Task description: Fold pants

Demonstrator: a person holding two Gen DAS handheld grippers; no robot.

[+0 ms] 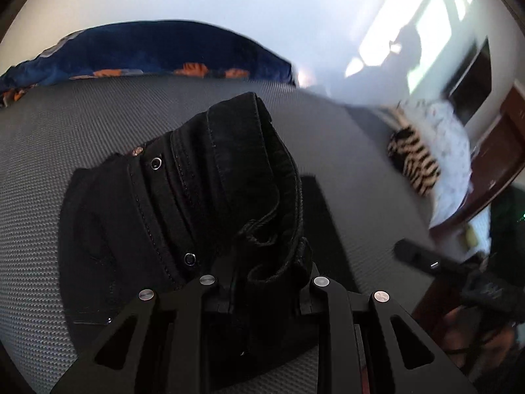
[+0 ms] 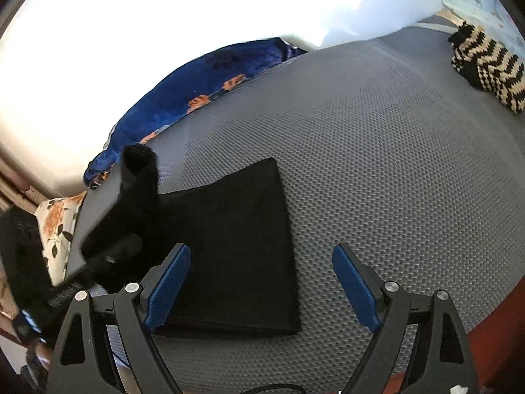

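Clamping black denim pants point(image 1: 210, 177), left gripper point(image 1: 265, 282); dimpled grey mat point(image 2: 377, 151).

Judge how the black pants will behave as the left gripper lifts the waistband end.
The black pants likely flop: fabric bunches and droops from the left gripper. Thick seams and snaps suggest some weight. The textured grey mat probably resists sliding.

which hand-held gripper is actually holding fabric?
The left hand-held gripper, clamped on the black denim pants. The right hand-held gripper hangs open above them, blue pads apart.
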